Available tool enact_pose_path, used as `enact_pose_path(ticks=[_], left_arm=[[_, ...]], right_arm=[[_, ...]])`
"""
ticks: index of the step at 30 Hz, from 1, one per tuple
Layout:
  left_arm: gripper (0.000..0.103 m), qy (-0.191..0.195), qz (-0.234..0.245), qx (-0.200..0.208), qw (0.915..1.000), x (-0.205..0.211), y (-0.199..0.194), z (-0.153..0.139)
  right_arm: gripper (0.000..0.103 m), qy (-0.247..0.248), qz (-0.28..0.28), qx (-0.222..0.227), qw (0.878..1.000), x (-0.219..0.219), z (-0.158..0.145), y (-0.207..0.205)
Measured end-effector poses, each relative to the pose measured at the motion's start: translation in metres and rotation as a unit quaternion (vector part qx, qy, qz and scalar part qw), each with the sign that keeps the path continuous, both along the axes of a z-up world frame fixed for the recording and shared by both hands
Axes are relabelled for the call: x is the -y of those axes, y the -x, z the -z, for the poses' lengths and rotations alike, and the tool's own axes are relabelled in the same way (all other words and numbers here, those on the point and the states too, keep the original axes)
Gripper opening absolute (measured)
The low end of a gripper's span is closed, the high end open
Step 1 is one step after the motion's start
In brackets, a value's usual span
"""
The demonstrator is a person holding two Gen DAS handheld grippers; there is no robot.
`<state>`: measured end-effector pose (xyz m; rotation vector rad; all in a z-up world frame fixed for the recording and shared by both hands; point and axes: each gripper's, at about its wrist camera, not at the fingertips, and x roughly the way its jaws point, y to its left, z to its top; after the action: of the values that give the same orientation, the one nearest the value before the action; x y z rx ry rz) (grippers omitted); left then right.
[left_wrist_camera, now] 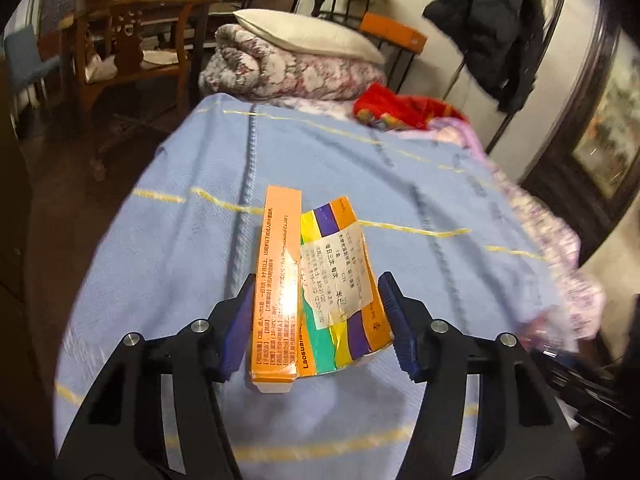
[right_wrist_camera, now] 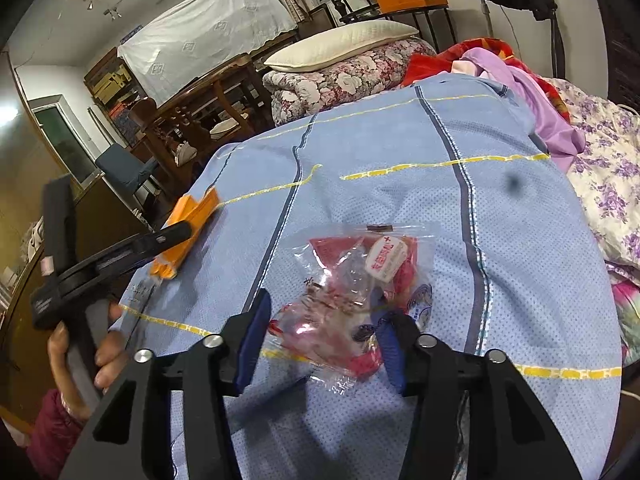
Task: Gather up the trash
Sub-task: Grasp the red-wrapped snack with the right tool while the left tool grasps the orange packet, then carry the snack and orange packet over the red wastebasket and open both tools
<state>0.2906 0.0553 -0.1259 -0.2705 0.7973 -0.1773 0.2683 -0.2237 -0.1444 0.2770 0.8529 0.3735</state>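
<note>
An orange medicine box (left_wrist_camera: 308, 288), crushed, with coloured stripes and a white label, lies between the two fingers of my left gripper (left_wrist_camera: 318, 324). The jaws stand on either side of it and touch its edges, above the blue blanket (left_wrist_camera: 440, 220). The same box (right_wrist_camera: 188, 232) and the left gripper show at the left of the right wrist view. A crumpled clear plastic bag with red print (right_wrist_camera: 360, 292) lies on the blanket (right_wrist_camera: 520, 260). My right gripper (right_wrist_camera: 320, 340) straddles its near end with both pads against the plastic.
The bed carries a folded floral quilt (left_wrist_camera: 296, 68) with a pillow (left_wrist_camera: 308, 36) at the far end and red and purple cloth (right_wrist_camera: 532, 92) at the right. A wooden chair (left_wrist_camera: 132, 48) and table stand to the left. A dark coat (left_wrist_camera: 500, 20) hangs at the right.
</note>
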Motion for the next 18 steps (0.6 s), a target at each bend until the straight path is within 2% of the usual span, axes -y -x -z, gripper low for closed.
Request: enact_pose_path(ticks=[1,2,6,9,13,18], left_arm=[[0.059,0.024,0.008,0.005,0.9997,0.000,0.012,-0.002],[0.059,0.034,0.015,0.009,0.9993,0.002,0.024,-0.003],[0.059,0.019,0.029,0.027,0.9990,0.015,0.068,-0.019],[0.059,0.012,0.045,0.037,0.9982,0.024,0.091,-0.037],[0.059,0.019,0.072,0.053,0.9958,0.040,0.109,-0.058],[0.059,0.026,0.115,0.067,0.9907,0.076,0.124,-0.075]], right_arm=[[0.031,-0.001,-0.003,-0.006,1.000,-0.001,0.002,0.000],[0.030,-0.001,0.000,-0.001,1.000,0.000,0.000,0.002],[0.028,0.011,0.029,0.010,0.999,0.005,-0.003,0.017],[0.028,-0.016,0.030,0.011,0.999,0.015,-0.013,0.041],[0.029,-0.007,0.038,0.046,0.998,0.033,-0.041,0.082],[0.029,-0.006,0.082,0.059,0.995,0.080,-0.062,0.121]])
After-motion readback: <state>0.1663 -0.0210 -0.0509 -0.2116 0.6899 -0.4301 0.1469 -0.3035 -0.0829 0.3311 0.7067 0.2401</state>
